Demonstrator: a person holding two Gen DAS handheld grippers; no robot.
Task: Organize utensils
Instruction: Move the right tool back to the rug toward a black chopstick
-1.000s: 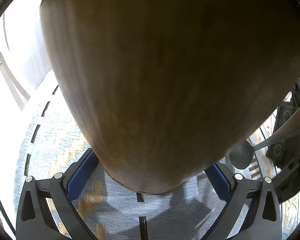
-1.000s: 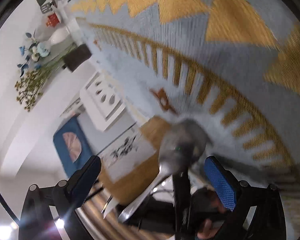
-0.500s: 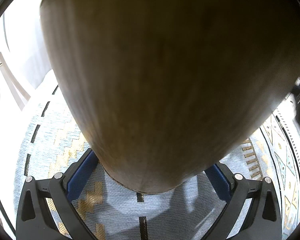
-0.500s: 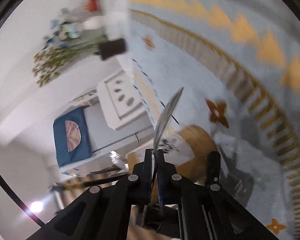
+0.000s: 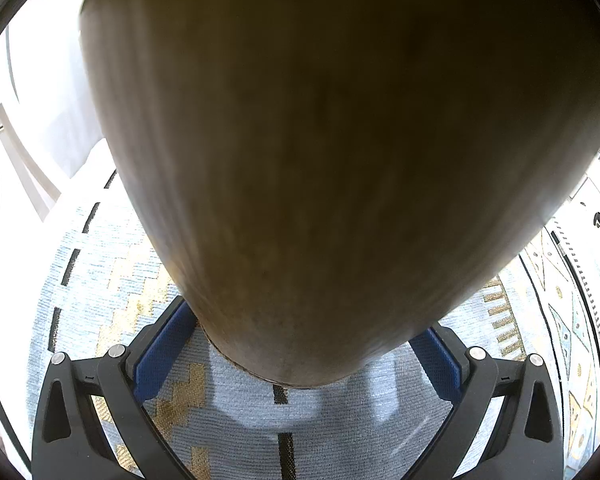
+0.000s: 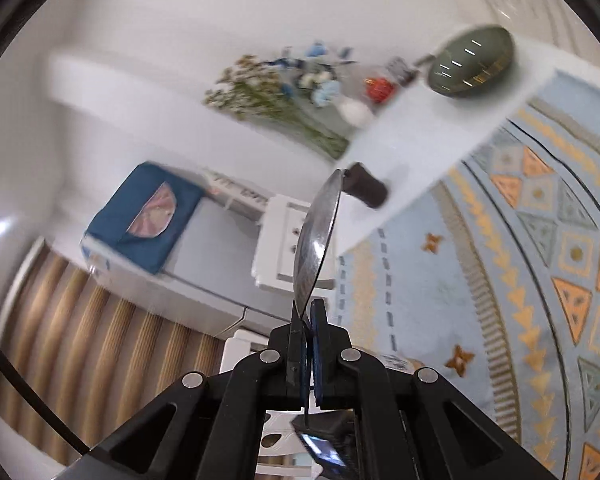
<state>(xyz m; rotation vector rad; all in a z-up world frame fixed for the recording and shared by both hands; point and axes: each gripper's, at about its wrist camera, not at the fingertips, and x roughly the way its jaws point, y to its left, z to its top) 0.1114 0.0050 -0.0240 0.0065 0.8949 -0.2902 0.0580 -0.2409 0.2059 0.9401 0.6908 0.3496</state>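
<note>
Right tongs tight around a spoon

A wooden holder stood on the patterned cloth, between the left tongs. The spoon rose from the right tongs, before the flowers.

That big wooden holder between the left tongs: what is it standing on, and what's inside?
The wooden holder stands on a pale blue rug with gold patterning, between the left tongs. Its inside cannot be seen; only the outer wall faces the camera, filling most of the view.
</note>
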